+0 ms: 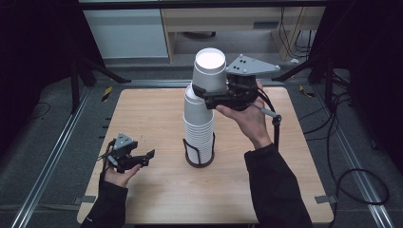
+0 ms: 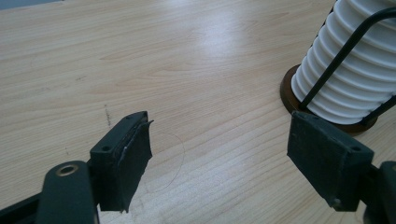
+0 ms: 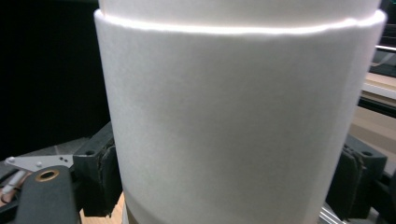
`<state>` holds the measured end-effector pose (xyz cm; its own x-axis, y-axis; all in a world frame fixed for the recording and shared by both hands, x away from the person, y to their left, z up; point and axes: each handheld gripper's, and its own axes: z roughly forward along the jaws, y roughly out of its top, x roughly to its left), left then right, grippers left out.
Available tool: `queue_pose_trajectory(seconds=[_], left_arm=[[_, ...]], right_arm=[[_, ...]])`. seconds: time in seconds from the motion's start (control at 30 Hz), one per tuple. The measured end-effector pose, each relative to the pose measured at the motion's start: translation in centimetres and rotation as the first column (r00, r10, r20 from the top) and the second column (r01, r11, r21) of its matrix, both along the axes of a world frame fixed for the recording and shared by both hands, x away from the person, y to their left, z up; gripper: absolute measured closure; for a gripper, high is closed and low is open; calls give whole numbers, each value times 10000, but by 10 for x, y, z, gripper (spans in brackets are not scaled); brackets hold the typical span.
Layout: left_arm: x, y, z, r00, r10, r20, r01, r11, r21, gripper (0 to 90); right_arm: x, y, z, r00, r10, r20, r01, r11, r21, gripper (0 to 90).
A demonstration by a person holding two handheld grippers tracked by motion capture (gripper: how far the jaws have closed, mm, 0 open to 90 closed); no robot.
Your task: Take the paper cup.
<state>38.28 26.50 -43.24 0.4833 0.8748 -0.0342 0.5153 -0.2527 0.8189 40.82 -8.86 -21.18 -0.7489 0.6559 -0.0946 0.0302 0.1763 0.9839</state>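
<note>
A tall stack of white cups (image 1: pixel 198 128) stands in a black wire holder (image 1: pixel 199 157) at the middle of the wooden table (image 1: pixel 152 114). My right gripper (image 1: pixel 207 92) is shut on the top white cup (image 1: pixel 210 70), which is raised partly out of the stack. In the right gripper view that top white cup (image 3: pixel 233 121) sits between both pads (image 3: pixel 100 179). My left gripper (image 1: pixel 145 157) rests low at the table's left front, open, nothing between its jaws. In the left gripper view the stack of white cups (image 2: pixel 350 70) stands ahead on the right.
The holder's brown round base (image 2: pixel 294 100) sits on the table. Metal rails (image 1: pixel 52 152) run along both sides of the table. Cables (image 1: pixel 351 175) lie on the floor at the right. A light cabinet (image 1: pixel 128 33) stands behind the table.
</note>
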Motion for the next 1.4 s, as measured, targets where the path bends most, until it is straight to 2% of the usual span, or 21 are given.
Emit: queue_pose_trajectory(seconds=[0.23, 0.4, 0.57, 0.77, 0.8, 0.83, 0.87, 0.9, 0.93, 0.97, 1.07, 1.1, 1.23, 1.27, 1.4], left_arm=[[-1, -2, 1, 10000, -90, 25, 90, 9999, 95, 211], [-1, -4, 0, 9997, -235, -63, 235, 9996, 123, 211], [-1, -6, -1, 9994, -318, -104, 319, 9994, 128, 212], [-2, -9, -1, 9983, -565, -113, 567, 9981, 233, 213], [-2, -10, -1, 9982, -594, -106, 597, 9979, 254, 213], [-2, -10, -1, 9982, -594, -106, 597, 9979, 254, 213], [-3, -11, -1, 9980, -626, -117, 629, 9977, 252, 213], [-3, -11, -1, 9980, -626, -117, 629, 9977, 252, 213], [-3, -12, -1, 9976, -688, -115, 691, 9973, 259, 213], [-3, -12, -1, 9976, -688, -115, 691, 9973, 259, 213], [-4, -15, -1, 9964, -831, -172, 837, 9960, 327, 213], [-4, -15, -1, 9964, -831, -172, 837, 9960, 327, 213], [-5, -19, -1, 9945, -1031, -196, 1039, 9937, 426, 212], [-6, -20, -1, 9932, -1139, -228, 1148, 9925, 411, 212], [-7, -23, -1, 9908, -1323, -275, 1336, 9898, 489, 212]], right_arm=[[-9, -25, -5, 9991, -421, 45, 422, 9986, -331, 159], [-18, -49, -18, 9974, -717, -122, 708, 9957, -589, 158], [-23, -64, -28, 9961, -842, -273, 822, 9943, -676, 158], [-30, -77, -51, 9947, -863, -555, 811, 9927, -897, 159], [-32, -81, -61, 9942, -818, -704, 750, 9928, -934, 158], [-32, -81, -61, 9942, -818, -704, 750, 9928, -934, 158], [-33, -84, -71, 9926, -847, -872, 753, 9916, -1055, 158], [-33, -84, -71, 9926, -847, -872, 753, 9916, -1055, 158], [-34, -88, -81, 9912, -836, -1025, 721, 9912, -1112, 158], [-34, -88, -81, 9912, -836, -1025, 721, 9912, -1112, 158], [-37, -94, -98, 9880, -821, -1310, 665, 9907, -1187, 158], [-37, -94, -98, 9880, -821, -1310, 665, 9907, -1187, 158], [-40, -98, -115, 9859, -725, -1508, 534, 9904, -1271, 158], [-42, -100, -123, 9846, -666, -1615, 446, 9897, -1361, 158], [-44, -103, -135, 9825, -546, -1783, 296, 9897, -1401, 158]])
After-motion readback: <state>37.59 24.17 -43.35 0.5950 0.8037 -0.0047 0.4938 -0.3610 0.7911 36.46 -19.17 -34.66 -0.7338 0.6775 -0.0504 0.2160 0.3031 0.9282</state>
